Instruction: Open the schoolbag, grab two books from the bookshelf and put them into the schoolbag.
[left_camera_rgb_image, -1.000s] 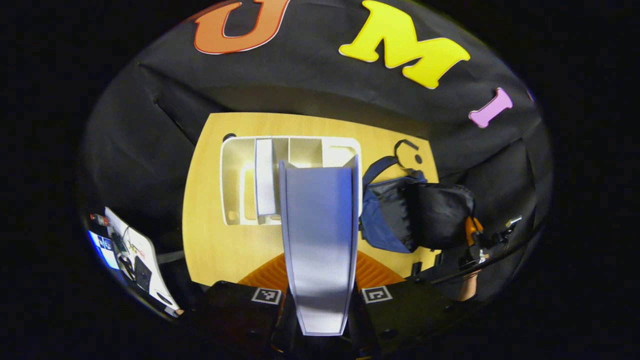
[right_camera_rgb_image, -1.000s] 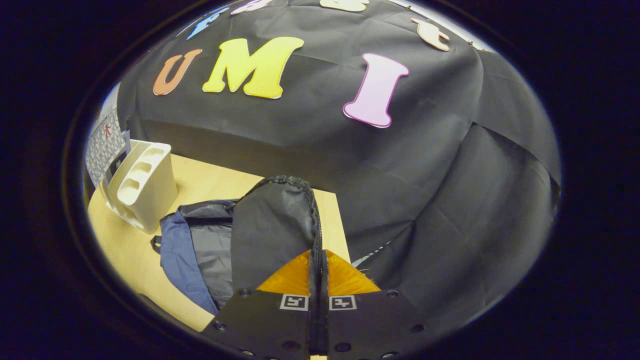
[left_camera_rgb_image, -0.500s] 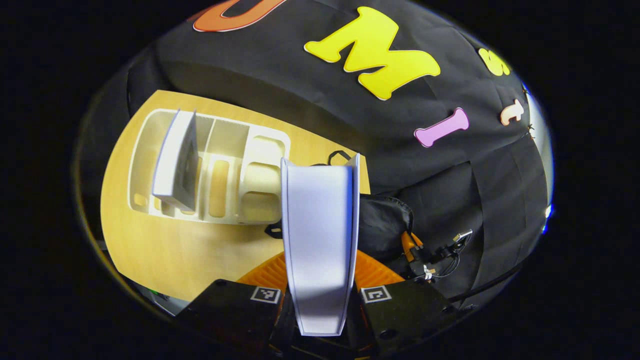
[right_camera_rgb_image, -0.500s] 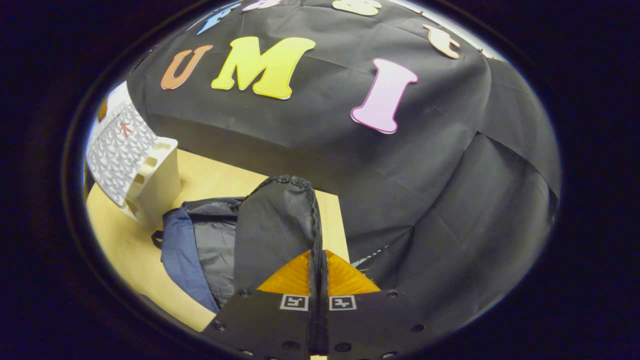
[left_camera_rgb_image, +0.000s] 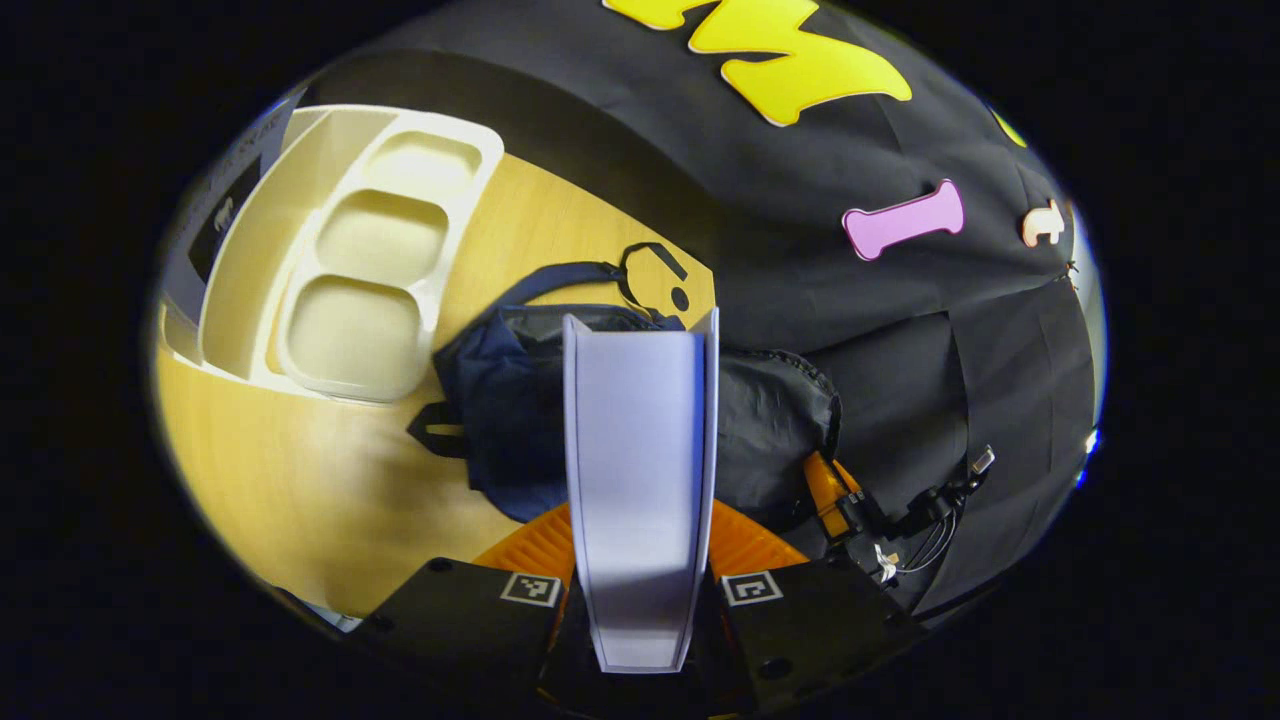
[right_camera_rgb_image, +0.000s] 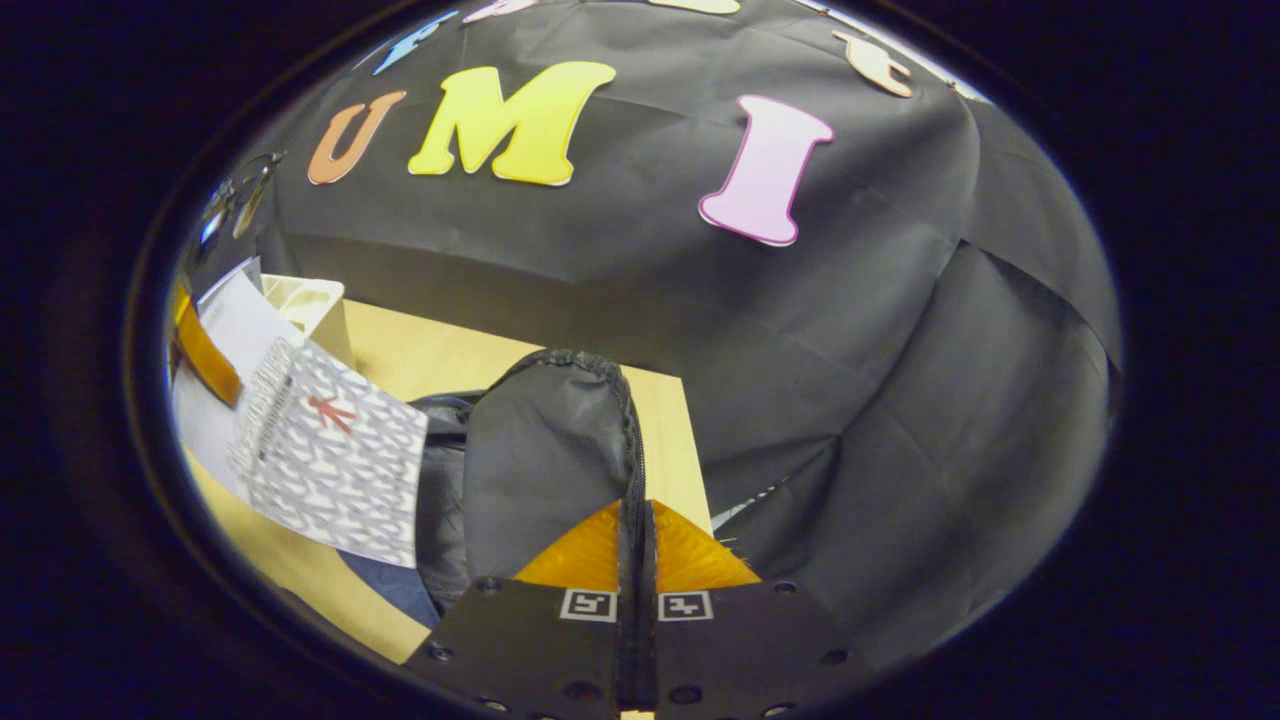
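Observation:
My left gripper (left_camera_rgb_image: 640, 520) is shut on a pale book (left_camera_rgb_image: 638, 440), seen edge-on and hanging over the blue and black schoolbag (left_camera_rgb_image: 500, 400) on the wooden table (left_camera_rgb_image: 330, 500). In the right gripper view the same book (right_camera_rgb_image: 335, 465) shows a grey patterned cover beside the bag's open mouth. My right gripper (right_camera_rgb_image: 637, 525) is shut on the zipper edge of the bag's black flap (right_camera_rgb_image: 545, 450) and holds it up. That gripper (left_camera_rgb_image: 840, 500) also appears at the bag's right side in the left gripper view.
The white bookshelf (left_camera_rgb_image: 350, 260) stands left of the bag, with another book (left_camera_rgb_image: 220, 205) at its far left edge. The shelf's corner (right_camera_rgb_image: 305, 300) peeks out behind the carried book. Black cloth walls close in behind and to the right of the table.
The left gripper has carried the book from above the bookshelf rightwards to over the schoolbag. The right gripper has kept hold of the raised flap, almost still.

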